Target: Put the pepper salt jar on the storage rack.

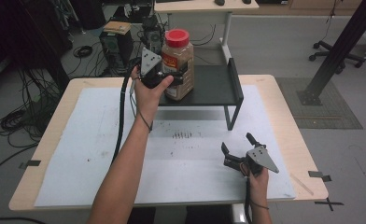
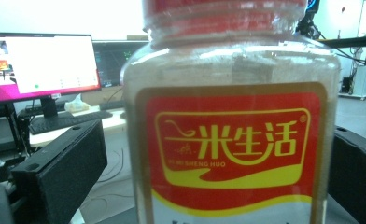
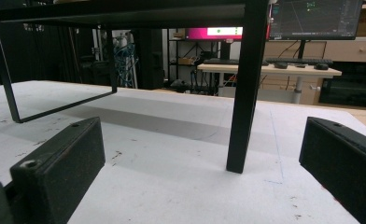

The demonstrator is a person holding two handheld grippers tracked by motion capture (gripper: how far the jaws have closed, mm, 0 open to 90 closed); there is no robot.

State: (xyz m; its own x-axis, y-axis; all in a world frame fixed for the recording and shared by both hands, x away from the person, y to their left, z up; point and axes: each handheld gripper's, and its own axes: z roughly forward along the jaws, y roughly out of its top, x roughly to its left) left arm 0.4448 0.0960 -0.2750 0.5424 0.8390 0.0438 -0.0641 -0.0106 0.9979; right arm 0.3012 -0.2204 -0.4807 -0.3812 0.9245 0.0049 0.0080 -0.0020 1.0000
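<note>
A clear spice jar with a red lid and a red and yellow label stands on the left part of a black metal shelf at the back of the table. My left gripper is raised to the jar, with its jaws on either side of the jar. A gap shows beside the left jaw, so the gripper is open. My right gripper rests low over the white mat near the front right. It is open and holds nothing, and it faces the shelf's front leg.
A white mat covers most of the wooden table, with dark specks near its middle. The shelf stands on thin legs with open space beneath. Cables, computer cases and another desk lie beyond the far edge.
</note>
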